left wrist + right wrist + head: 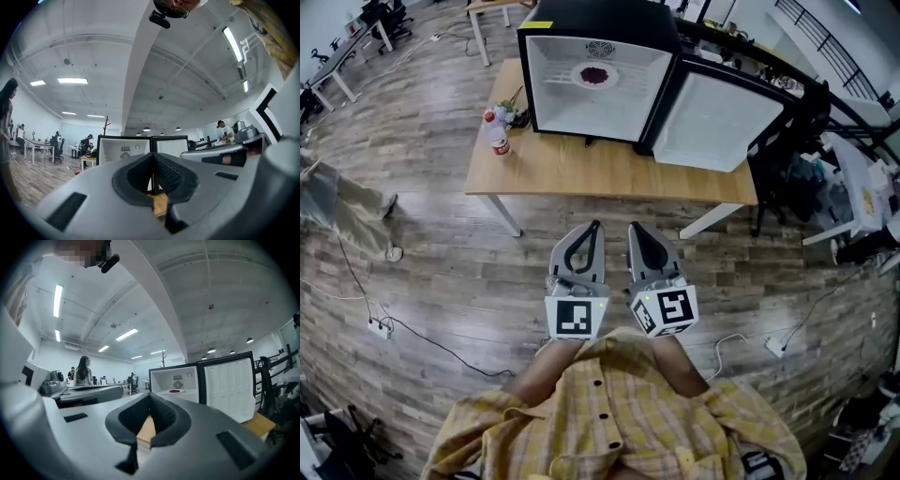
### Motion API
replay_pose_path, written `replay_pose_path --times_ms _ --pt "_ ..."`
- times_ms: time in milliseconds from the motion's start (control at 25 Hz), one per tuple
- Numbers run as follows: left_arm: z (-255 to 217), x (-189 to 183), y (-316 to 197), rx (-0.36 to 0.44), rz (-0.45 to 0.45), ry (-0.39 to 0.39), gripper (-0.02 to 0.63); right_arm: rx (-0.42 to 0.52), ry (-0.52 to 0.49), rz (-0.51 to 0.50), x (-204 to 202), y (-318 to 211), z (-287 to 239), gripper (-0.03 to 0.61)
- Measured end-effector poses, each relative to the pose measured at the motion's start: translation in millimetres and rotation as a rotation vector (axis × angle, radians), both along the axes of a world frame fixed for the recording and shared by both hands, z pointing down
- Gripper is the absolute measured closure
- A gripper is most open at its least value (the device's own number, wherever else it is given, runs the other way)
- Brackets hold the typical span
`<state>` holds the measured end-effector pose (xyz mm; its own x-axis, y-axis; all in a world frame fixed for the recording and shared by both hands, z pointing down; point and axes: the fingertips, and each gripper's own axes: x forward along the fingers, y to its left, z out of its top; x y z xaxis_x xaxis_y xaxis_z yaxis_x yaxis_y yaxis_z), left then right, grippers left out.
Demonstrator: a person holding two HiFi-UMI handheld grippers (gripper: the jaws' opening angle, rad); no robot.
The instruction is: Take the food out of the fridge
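I hold left gripper (593, 227) and right gripper (634, 228) jaws together, empty, and judge the white round plate (578, 77) of dark red food (595, 76), on the shelf of the open black fridge (600, 17), light, rigid, breakable: pinch its rim.

Wooden table (609, 173) carries fridge (591, 17), bottle (497, 137), perhaps flowers (512, 113).

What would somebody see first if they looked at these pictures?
Probably the little fridge standing wide open on the wooden table, its door swung to the right. Inside, on the shelf, sits a plate of dark red food. Nearer, the left gripper and right gripper point towards it side by side, fingers shut and empty.
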<state>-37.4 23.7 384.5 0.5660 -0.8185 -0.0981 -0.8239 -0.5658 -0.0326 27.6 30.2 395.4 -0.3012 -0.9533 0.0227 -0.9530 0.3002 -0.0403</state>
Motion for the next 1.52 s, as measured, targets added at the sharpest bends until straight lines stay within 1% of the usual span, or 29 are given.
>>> replay_pose_path --times_ms 120,200,400,480,520,640,840,1080,1200,1360,1520 --pt "-3 1 -9 0.020 0.010 0.015 0.606 0.000 0.016 0.009 -1 -8 -1 0.572" --pt "-1 2 -14 0.019 0.012 0.028 0.606 -0.005 0.018 0.018 -1 -13 1 0.572" --pt "11 3 -34 0.000 0.023 -0.005 0.606 -0.011 0.024 0.021 -3 -32 5 0.572" --pt "15 3 -43 -0.010 0.014 -0.004 0.606 -0.012 0.024 0.022 0 -42 9 0.572" --pt "15 3 -49 -0.007 0.009 -0.003 0.606 -0.011 0.022 0.023 2 -49 10 0.572" --pt "14 5 -71 0.005 0.004 -0.033 0.606 -0.012 0.006 0.023 9 -73 11 0.572" --pt "15 10 -113 -0.017 -0.022 -0.001 0.606 -0.005 -0.009 -0.017 7 -117 10 0.572" --pt "9 27 -168 0.011 -0.049 -0.027 0.606 -0.001 -0.011 -0.055 13 -171 5 0.572" --pt "9 35 -190 0.008 -0.057 -0.037 0.606 0.005 -0.019 -0.060 22 -196 2 0.572" --pt "10 39 -220 -0.006 -0.087 -0.023 0.606 0.006 -0.032 -0.065 32 -226 3 0.572" --pt "11 45 -242 -0.005 -0.095 -0.070 0.606 0.005 -0.044 -0.066 42 -251 3 0.572"
